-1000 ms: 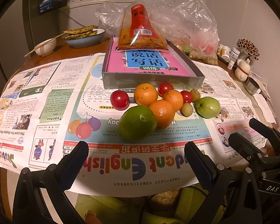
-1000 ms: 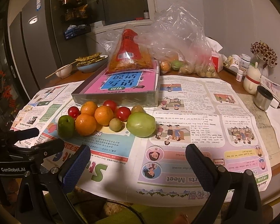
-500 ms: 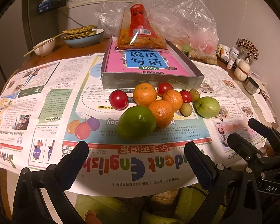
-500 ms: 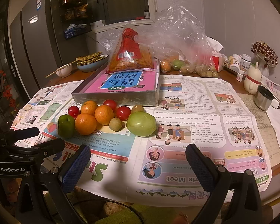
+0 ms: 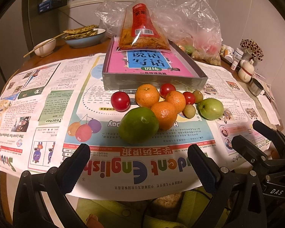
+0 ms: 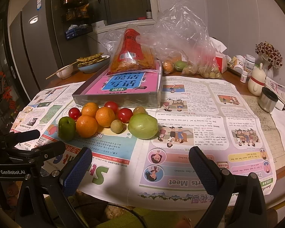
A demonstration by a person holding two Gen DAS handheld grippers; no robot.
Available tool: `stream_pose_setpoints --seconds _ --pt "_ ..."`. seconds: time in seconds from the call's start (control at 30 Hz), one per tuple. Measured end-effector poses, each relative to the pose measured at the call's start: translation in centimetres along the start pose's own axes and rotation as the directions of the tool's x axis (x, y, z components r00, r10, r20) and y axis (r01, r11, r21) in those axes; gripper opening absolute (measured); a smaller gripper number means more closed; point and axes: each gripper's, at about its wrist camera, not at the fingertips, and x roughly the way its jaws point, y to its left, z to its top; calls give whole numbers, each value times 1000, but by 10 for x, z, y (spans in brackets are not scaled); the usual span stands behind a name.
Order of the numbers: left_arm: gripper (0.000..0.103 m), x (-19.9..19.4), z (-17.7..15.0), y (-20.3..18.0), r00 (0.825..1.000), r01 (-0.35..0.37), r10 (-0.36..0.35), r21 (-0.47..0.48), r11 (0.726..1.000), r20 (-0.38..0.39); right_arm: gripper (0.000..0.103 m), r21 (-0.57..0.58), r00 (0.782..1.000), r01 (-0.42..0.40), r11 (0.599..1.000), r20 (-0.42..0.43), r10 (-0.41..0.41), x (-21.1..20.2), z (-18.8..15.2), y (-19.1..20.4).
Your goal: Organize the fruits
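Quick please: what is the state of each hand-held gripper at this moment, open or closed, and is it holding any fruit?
Left hand-held gripper: open, holding nothing.
Right hand-held gripper: open, holding nothing.

A pink-covered book (image 5: 150, 66) lies in a grey cardboard box (image 5: 153, 80) at frame centre, an orange snack bag (image 5: 142, 32) atop it; a blue ceramic bowl (image 5: 85, 39) sits upper left.

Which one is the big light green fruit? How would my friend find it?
Look at the grey box holding the pink book, on the newspaper. Loose fruit sits bunched in front of it, and the light green fruit lies at the end nearest the cartoon children. It is the biggest and palest; the darker green fruit sits at the opposite end.
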Motion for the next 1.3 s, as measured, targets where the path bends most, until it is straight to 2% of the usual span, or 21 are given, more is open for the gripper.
stream_pose_setpoints --seconds 0.33,0.63,1.0,1.2,1.27,1.3 --pt "102 3 1 3 1000 3 -3 -10 1000 -5 103 3 1000 -1 1000 -6 1 1 -1 -1" --pt "102 12 7 20 1000 -13 12 -40 999 -16 103 10 1000 -1 1000 -21 1 9 0 -3" --pt "102 33 19 29 997 44 -44 -7 999 -61 103 5 999 2 1000 -50 -2 34 14 -15" --pt "86 36 25 32 994 94 -94 -12 996 -56 103 -48 997 3 999 -77 -7 52 23 -16" --pt "76 37 26 31 991 121 -121 -4 993 -59 103 -54 997 1 999 -81 -5 59 26 -17" --pt "74 37 27 30 990 129 -129 1 992 -62 103 -54 996 1 999 -83 -6 62 27 -18"
